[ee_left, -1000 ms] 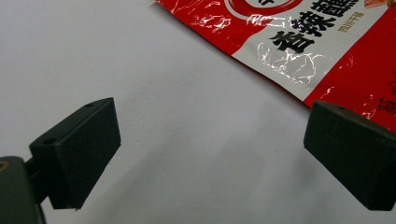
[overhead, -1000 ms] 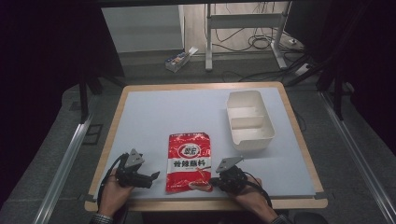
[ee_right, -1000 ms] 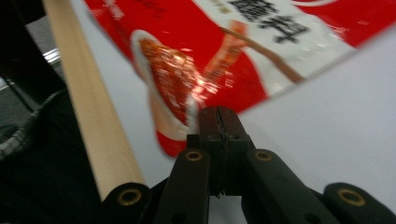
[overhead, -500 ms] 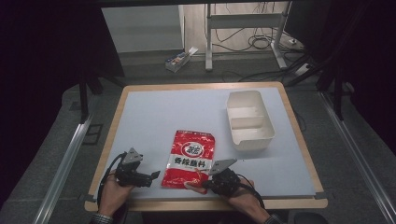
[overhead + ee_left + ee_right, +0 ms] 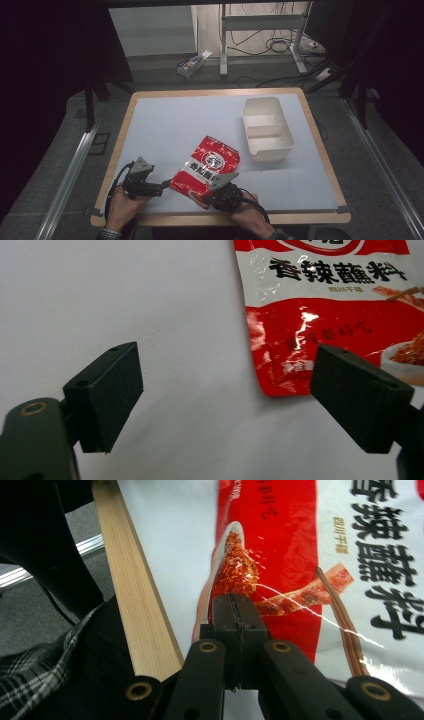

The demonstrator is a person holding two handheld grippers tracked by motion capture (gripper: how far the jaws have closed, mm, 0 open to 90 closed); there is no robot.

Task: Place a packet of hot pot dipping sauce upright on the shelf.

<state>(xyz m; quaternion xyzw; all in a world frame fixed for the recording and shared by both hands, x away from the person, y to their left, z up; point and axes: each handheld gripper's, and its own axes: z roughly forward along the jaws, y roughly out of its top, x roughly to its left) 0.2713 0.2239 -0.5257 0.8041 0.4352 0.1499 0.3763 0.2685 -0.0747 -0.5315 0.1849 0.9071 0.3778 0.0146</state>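
My right gripper (image 5: 235,611) has its jaws pressed flat together on the bottom edge of the red seasoning packet (image 5: 280,555), clamping the foil between the pads; in the high view that gripper (image 5: 212,188) sits at the packet's (image 5: 207,167) near corner, and the packet lies tilted on the pale blue table top (image 5: 170,125), its top leaning toward the white two-compartment box (image 5: 266,129). My left gripper (image 5: 225,400) stands wide open with nothing between the pads; the packet's lower left corner (image 5: 300,340) lies just ahead of its right-hand jaw, apart from it. In the high view the left gripper (image 5: 159,188) rests near the table's front edge, just beside the packet; the wooden table rim (image 5: 135,605) runs beside my plaid sleeve (image 5: 45,675).
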